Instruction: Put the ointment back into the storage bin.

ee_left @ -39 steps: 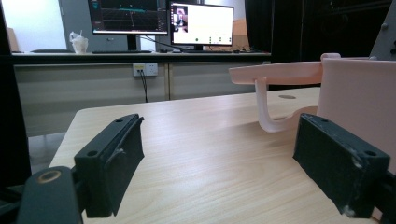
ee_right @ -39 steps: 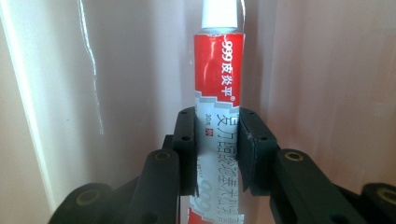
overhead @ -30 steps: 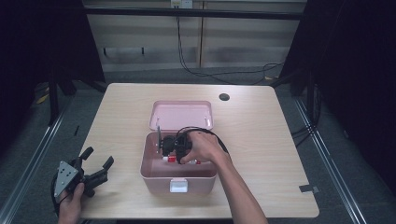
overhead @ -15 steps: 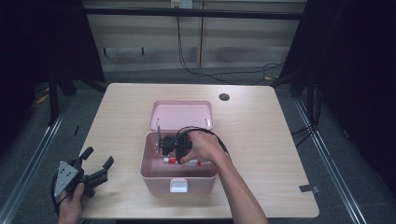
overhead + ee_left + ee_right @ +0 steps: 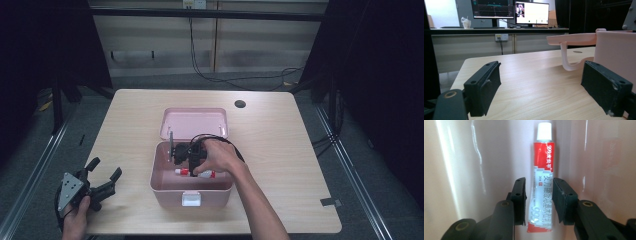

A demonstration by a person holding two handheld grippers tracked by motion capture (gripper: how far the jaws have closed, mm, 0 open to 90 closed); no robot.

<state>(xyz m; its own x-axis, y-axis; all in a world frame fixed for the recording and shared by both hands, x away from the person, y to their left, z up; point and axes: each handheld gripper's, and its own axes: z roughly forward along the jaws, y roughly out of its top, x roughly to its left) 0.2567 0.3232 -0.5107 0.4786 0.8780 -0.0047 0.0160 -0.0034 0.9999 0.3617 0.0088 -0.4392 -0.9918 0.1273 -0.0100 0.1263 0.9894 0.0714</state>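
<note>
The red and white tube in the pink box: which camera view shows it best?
The right gripper view: the red and white tube lies large there, its white cap and printing clear, between the right gripper jaws, which have just been opening. The high view shows the tube small inside the pink box.

Box: pink box, lid open, at table centre.
Tube: red-and-white tube lying inside box.
Right gripper: inside box, over tube.
Left gripper: at table's near left edge, jaws apart.

Light wood table with dark round hole near far edge. Grey floor, dark curtains at sides. Pale cabinet wall behind, cables hanging. Two lit monitors beyond.
</note>
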